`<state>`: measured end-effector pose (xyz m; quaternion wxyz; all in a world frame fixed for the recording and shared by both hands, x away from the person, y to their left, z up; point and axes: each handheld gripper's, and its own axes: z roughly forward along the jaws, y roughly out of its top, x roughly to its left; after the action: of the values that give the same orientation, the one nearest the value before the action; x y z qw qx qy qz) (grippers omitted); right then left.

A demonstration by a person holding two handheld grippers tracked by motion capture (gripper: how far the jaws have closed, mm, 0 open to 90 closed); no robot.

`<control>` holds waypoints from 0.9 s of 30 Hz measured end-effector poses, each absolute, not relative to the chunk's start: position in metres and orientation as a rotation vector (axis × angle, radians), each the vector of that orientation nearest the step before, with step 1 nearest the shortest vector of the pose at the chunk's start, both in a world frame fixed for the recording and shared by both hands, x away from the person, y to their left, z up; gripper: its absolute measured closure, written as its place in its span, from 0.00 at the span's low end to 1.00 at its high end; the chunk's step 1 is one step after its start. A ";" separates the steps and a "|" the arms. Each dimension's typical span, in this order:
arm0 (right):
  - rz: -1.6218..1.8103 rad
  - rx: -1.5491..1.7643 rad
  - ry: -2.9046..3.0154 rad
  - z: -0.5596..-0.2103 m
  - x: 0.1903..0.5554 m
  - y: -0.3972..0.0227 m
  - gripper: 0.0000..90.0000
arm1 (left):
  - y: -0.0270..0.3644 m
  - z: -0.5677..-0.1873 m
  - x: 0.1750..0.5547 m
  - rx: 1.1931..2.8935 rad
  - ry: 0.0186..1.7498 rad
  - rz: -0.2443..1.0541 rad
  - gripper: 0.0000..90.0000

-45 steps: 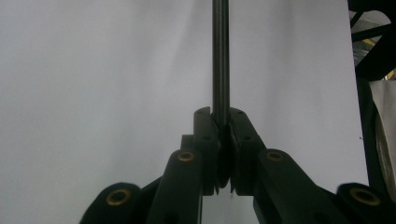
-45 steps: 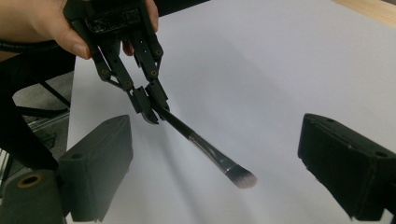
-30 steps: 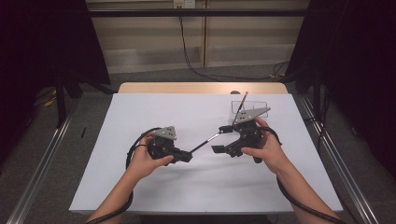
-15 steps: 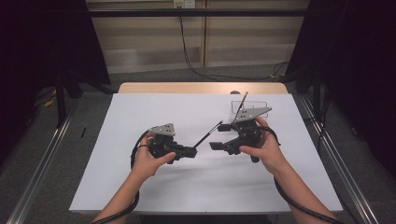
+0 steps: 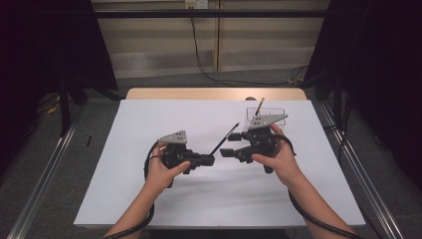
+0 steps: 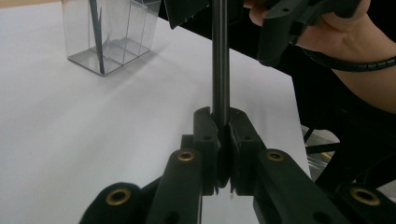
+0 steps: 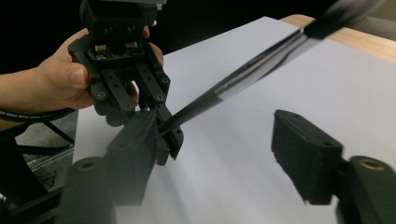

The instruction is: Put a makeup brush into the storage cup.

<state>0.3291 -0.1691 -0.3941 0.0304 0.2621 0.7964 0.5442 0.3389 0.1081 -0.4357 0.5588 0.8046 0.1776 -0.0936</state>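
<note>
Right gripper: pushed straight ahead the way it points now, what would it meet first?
Probably the dark pen that the left gripper holds: it slants across the gap between the right gripper's open jaws. Past it comes the left gripper itself; depth is unclear.

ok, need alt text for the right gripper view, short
The left gripper, held in a hand, is clamped on the end of a thin black pen that slants up to the right over a white table. In the foreground the right gripper has its jaws apart, closing around the pen without touching it.
</note>
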 end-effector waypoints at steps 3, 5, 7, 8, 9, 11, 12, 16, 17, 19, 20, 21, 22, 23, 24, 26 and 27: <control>1.690 0.819 2.442 -0.393 0.329 -0.170 0.47 | 0.107 -0.436 0.339 1.893 0.418 -0.223 0.93; 1.693 0.822 2.446 -0.393 0.330 -0.170 0.51 | 0.106 -0.435 0.339 1.891 0.416 -0.223 0.93; 1.694 0.826 2.446 -0.392 0.330 -0.170 0.59 | 0.104 -0.435 0.339 1.884 0.418 -0.228 0.93; 1.698 0.829 2.446 -0.392 0.330 -0.170 0.60 | 0.104 -0.435 0.338 1.882 0.420 -0.230 0.93; 1.696 0.837 2.444 -0.392 0.331 -0.169 0.61 | 0.103 -0.435 0.338 1.880 0.423 -0.226 0.93; 1.703 0.841 2.454 -0.393 0.331 -0.168 0.64 | 0.102 -0.435 0.339 1.880 0.423 -0.226 0.93; 1.706 0.844 2.456 -0.393 0.331 -0.168 0.66 | 0.102 -0.435 0.339 1.879 0.424 -0.226 0.93; 1.732 0.846 2.468 -0.392 0.331 -0.166 0.80 | 0.101 -0.437 0.340 1.880 0.434 -0.228 0.93; 1.740 0.852 2.467 -0.392 0.331 -0.166 0.81 | 0.101 -0.437 0.340 1.878 0.435 -0.227 0.93; 1.749 0.864 2.468 -0.392 0.331 -0.166 0.83 | 0.101 -0.438 0.340 1.869 0.444 -0.230 0.93; 1.758 0.871 2.469 -0.393 0.332 -0.167 0.84 | 0.100 -0.438 0.340 1.867 0.443 -0.231 0.93; 1.770 0.878 2.469 -0.393 0.332 -0.167 0.84 | 0.100 -0.438 0.340 1.868 0.444 -0.229 0.93; 1.774 0.885 2.468 -0.393 0.333 -0.167 0.84 | 0.100 -0.438 0.341 1.871 0.441 -0.231 0.93; 1.778 0.889 2.468 -0.393 0.333 -0.167 0.84 | 0.100 -0.438 0.341 1.871 0.441 -0.236 0.93; 1.781 0.892 2.468 -0.394 0.333 -0.167 0.84 | 0.100 -0.438 0.341 1.873 0.441 -0.236 0.93; 1.785 0.898 2.465 -0.394 0.333 -0.167 0.85 | 0.100 -0.438 0.341 1.875 0.445 -0.232 0.93; 1.791 0.904 2.461 -0.394 0.333 -0.166 0.85 | 0.100 -0.438 0.341 1.879 0.445 -0.228 0.93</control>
<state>0.3332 -0.1663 -0.3940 -0.0166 0.2847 0.7750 0.5640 0.3411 0.0995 -0.4382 0.5636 0.7983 0.1889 -0.0967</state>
